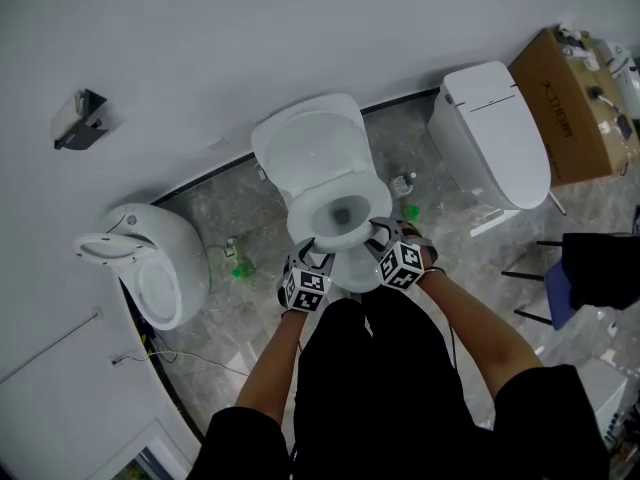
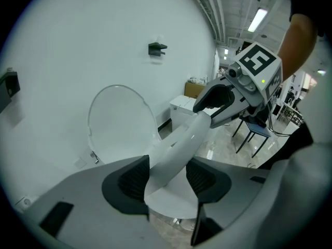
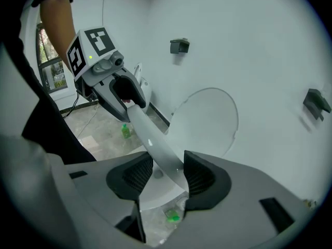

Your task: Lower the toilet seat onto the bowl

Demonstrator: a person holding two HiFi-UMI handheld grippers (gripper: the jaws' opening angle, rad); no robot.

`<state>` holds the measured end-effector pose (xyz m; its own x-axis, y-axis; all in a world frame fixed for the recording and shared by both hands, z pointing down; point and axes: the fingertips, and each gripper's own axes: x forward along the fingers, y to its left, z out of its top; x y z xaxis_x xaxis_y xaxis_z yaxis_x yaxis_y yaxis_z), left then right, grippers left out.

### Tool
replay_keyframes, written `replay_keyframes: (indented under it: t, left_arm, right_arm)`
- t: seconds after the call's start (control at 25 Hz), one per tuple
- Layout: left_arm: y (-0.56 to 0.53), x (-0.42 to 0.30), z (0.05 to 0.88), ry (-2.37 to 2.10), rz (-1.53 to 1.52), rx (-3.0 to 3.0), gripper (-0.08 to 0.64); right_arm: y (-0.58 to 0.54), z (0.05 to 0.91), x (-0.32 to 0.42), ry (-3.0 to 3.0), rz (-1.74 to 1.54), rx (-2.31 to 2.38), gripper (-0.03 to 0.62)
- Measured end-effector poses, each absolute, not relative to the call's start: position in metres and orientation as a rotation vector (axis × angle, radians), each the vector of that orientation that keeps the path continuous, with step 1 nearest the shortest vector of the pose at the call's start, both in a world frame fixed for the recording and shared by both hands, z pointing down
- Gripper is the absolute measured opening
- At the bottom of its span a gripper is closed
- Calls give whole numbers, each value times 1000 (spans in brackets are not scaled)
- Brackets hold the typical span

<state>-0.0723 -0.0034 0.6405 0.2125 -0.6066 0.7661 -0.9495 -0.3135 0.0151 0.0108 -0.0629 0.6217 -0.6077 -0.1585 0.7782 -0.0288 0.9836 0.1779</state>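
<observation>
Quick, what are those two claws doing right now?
Left claw: opening, with the toilet seat loose inside it.
Right claw: opening too, the same seat loose inside it.

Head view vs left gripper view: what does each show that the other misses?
Head view only: the inside of the bowl from above, and a green bottle on the floor.
Left gripper view only: the left gripper up close, its pads either side of the toilet seat as its jaws open, and a ceiling light.
Both: the toilet seat, the raised lid and the right gripper.
</observation>
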Motion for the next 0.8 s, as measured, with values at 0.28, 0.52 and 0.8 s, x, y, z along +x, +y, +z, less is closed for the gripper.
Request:
replay_keyframes:
  t: [0.28, 0.52, 0.8]
  left_arm:
    - [26, -51, 661, -1353, 999, 2032, 238]
    - [42, -38, 674, -1349, 1012, 2071, 245]
    - [60, -21, 689, -1314, 1008, 2097, 258]
  right_arm:
    - [-33, 644, 32, -2104, -226, 150, 187]
    - [-17, 659, 44, -2081, -257, 157, 190]
    - [0, 676, 60, -2064, -291, 162, 195]
